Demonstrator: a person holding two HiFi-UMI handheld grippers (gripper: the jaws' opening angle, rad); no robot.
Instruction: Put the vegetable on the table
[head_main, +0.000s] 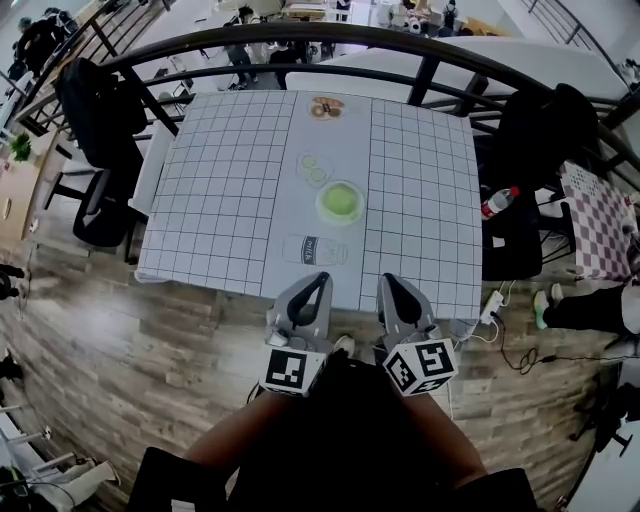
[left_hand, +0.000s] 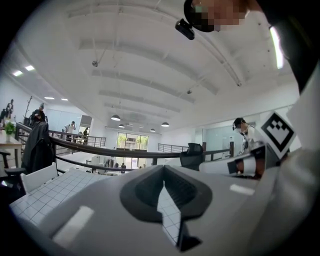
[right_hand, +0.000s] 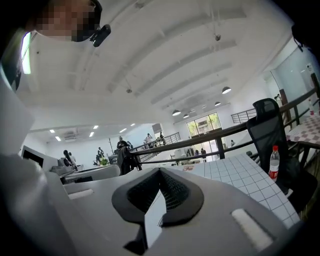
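Note:
A white gridded table (head_main: 230, 190) stands ahead of me. On it a round green vegetable (head_main: 340, 202) lies in a pale dish near the middle. Pale green slices in a clear wrap (head_main: 313, 168) lie just beyond it. My left gripper (head_main: 318, 282) and right gripper (head_main: 391, 284) hover side by side over the table's near edge, short of the dish. Both are shut with nothing between their jaws. In the left gripper view the left gripper (left_hand: 164, 169) has its tips together, and in the right gripper view so does the right gripper (right_hand: 160, 171).
A flat white packet (head_main: 315, 250) lies near the front edge, and a plate of round brown food (head_main: 325, 108) sits at the far edge. A bottle with a red label (head_main: 498, 202) rests on a black chair to the right. A dark curved railing (head_main: 400, 45) runs behind the table.

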